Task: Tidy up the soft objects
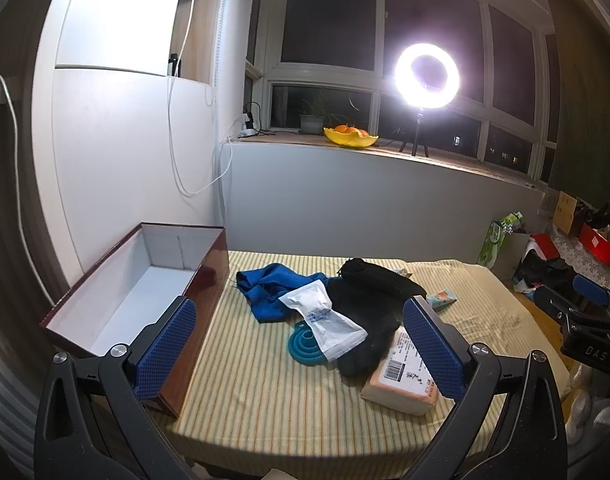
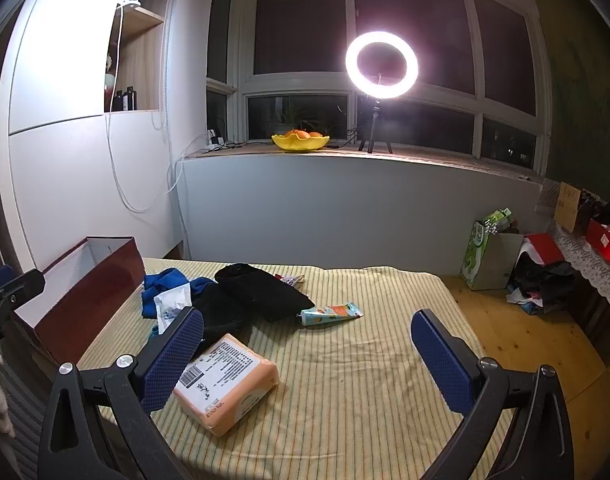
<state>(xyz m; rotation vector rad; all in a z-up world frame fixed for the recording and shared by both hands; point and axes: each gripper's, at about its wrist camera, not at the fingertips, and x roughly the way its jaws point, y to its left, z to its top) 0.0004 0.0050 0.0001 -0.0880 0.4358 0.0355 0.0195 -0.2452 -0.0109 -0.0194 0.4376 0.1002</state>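
On the striped cloth of the table (image 1: pixel 265 392) lies a heap: a blue garment (image 1: pixel 271 286), black clothing (image 1: pixel 369 300), a white plastic pouch (image 1: pixel 325 322) over a teal funnel (image 1: pixel 303 342), and an orange pack of tissues (image 1: pixel 403 380). A small printed tube (image 2: pixel 331 314) rests right of the black clothing (image 2: pixel 265 294). An open dark red box (image 1: pixel 145 296) with a white inside stands at the left. My left gripper (image 1: pixel 301 354) hangs open above the heap's near side, holding nothing. My right gripper (image 2: pixel 309 360) is open over bare cloth, with the tissue pack (image 2: pixel 229 380) beside its left finger.
A ring light (image 2: pixel 381 65) on a tripod and a yellow fruit bowl (image 2: pixel 301 141) stand on the windowsill behind. Bags, boxes and clothes (image 2: pixel 537 272) clutter the wooden floor at the right. White cables (image 1: pixel 177 120) hang down the left wall. The right half of the table cloth (image 2: pixel 385 360) is bare.
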